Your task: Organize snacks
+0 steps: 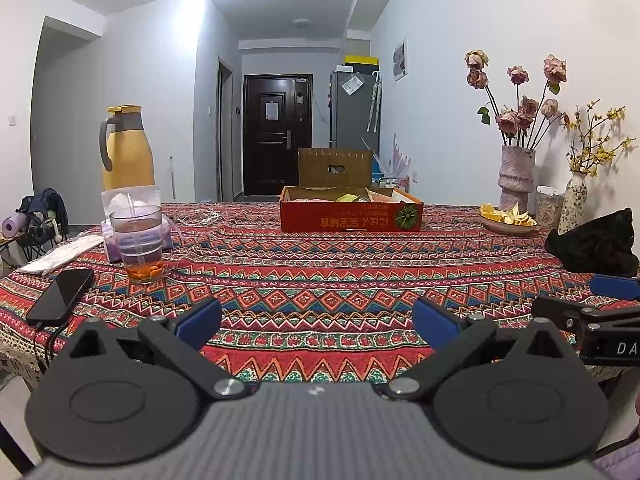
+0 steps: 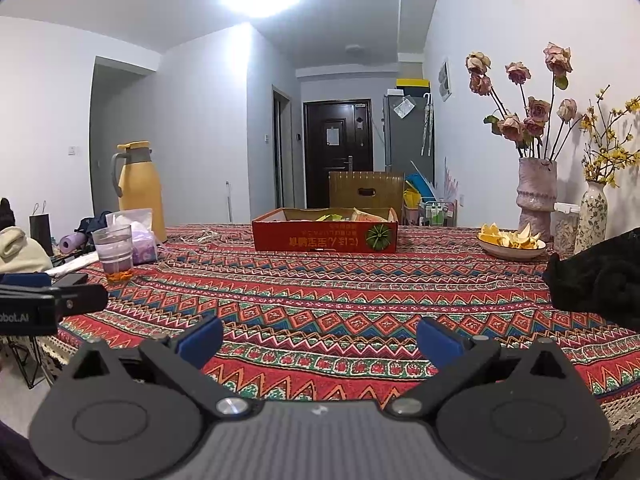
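Left wrist view: patterned tablecloth [image 1: 320,272] spreads wide, red box [image 1: 351,212] of snacks at twelve o'clock, yellow jug [image 1: 127,148] and glass [image 1: 138,240] at ten, phone [image 1: 60,296] at nine. Left gripper [image 1: 318,320] and right gripper [image 2: 320,338] both gape, holding nothing, path unobstructed.

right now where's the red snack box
In both wrist views the red snack box sits mid-table at the far edge, in front of the wooden chair back, with the peel bowl to its right.

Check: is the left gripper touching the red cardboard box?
Apart. The left wrist view shows the left gripper open, with bare tablecloth between it and the red cardboard box.
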Tool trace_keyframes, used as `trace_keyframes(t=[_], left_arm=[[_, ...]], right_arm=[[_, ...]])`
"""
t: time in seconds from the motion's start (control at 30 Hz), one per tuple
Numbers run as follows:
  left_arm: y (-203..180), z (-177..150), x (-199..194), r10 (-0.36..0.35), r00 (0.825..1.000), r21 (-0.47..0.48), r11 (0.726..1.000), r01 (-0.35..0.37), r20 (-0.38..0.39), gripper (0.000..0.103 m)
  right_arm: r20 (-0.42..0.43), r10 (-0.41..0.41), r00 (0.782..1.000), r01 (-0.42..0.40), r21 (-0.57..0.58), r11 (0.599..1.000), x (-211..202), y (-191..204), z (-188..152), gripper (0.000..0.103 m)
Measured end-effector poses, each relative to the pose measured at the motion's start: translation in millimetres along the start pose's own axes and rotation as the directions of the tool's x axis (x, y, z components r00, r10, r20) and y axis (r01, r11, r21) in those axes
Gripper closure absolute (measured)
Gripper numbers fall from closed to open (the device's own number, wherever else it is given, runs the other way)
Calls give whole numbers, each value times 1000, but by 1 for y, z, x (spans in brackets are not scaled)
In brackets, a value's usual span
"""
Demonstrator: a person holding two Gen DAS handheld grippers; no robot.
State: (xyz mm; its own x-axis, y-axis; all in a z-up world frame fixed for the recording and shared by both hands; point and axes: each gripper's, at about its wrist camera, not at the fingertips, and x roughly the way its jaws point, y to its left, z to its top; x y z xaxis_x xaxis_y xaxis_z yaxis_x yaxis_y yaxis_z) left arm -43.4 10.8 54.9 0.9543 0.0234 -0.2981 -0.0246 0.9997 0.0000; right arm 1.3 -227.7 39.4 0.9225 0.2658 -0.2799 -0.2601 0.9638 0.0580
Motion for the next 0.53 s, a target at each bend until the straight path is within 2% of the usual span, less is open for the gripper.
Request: trace_keyframes(t=[0.53], left_arm=[[-6,-2,-1,-9,1000,40,999,9,6,0]], right_arm=[[-3,1,1000,-1,3,1000,1,0,-2,0]])
